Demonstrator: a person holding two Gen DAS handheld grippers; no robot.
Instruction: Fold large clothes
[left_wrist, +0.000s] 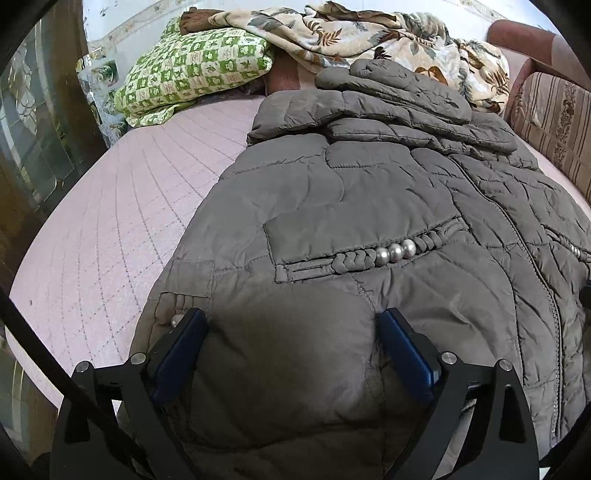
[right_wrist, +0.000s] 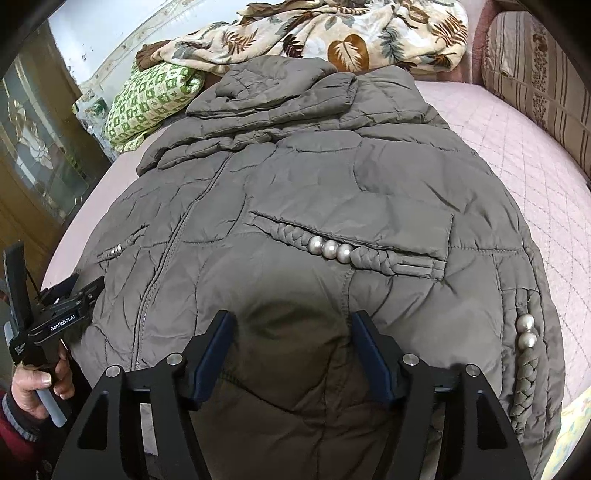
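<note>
The grey quilted jacket lies front-up on the pink quilted bedspread, zipper closed, hood and collar at the far end. All positions below are given relative to the jacket.

Left gripper: positioned over the jacket's near hem. The blue-padded fingers stand spread wide, with a bulge of padded fabric rising between them. Whether the pads press the cloth cannot be determined. In the right wrist view this gripper appears at the jacket's hem edge, held by the person's left hand.

Right gripper: positioned over the near hem on the other side of the zipper. Its fingers are likewise spread apart, with jacket fabric between them; no pinch is visible.

Pocket trim: a braided strip with three pearl beads crosses each front pocket. A further pair of beads sits on the sleeve cuff at the jacket's side.

Beyond the hood lie a green checked pillow and a leaf-print blanket. A striped cushion stands beside the jacket, across a strip of bedspread.
</note>
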